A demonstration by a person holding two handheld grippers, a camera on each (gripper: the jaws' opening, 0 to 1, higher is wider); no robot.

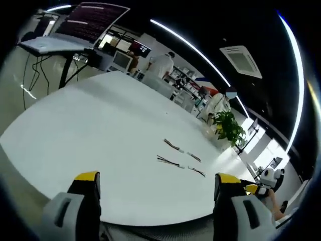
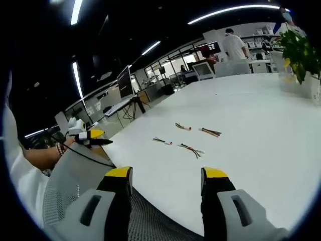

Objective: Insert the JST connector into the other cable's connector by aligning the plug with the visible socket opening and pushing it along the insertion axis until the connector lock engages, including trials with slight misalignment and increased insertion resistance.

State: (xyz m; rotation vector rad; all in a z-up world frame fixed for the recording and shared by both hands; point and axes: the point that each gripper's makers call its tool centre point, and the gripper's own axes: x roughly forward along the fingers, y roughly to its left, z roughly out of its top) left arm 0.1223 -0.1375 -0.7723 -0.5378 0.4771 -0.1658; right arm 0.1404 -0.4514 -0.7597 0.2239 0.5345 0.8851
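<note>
Several short wired JST cable pieces lie loose near the middle of a white table [image 1: 75, 130]. In the left gripper view two lie farther off [image 1: 172, 145] [image 1: 193, 156] and two closer [image 1: 168, 161] [image 1: 196, 171]. My left gripper [image 1: 158, 183] hovers at the table's near edge, open and holding nothing. The right gripper view has the same cables [image 2: 183, 126] [image 2: 210, 132] [image 2: 162, 141] [image 2: 191, 149] ahead of my right gripper [image 2: 165, 175], which is open and holding nothing. Each gripper sits well short of the cables. The left gripper [image 2: 90, 136] also appears held in a hand at the left.
A potted plant [image 1: 228, 125] [image 2: 298, 50] stands at the table's far side. A monitor on a stand [image 1: 90, 22] [image 2: 124, 80] is beyond the table. A person in white [image 1: 161, 64] [image 2: 233, 45] stands in the background. A mesh chair back [image 2: 75, 186] lies below the right gripper.
</note>
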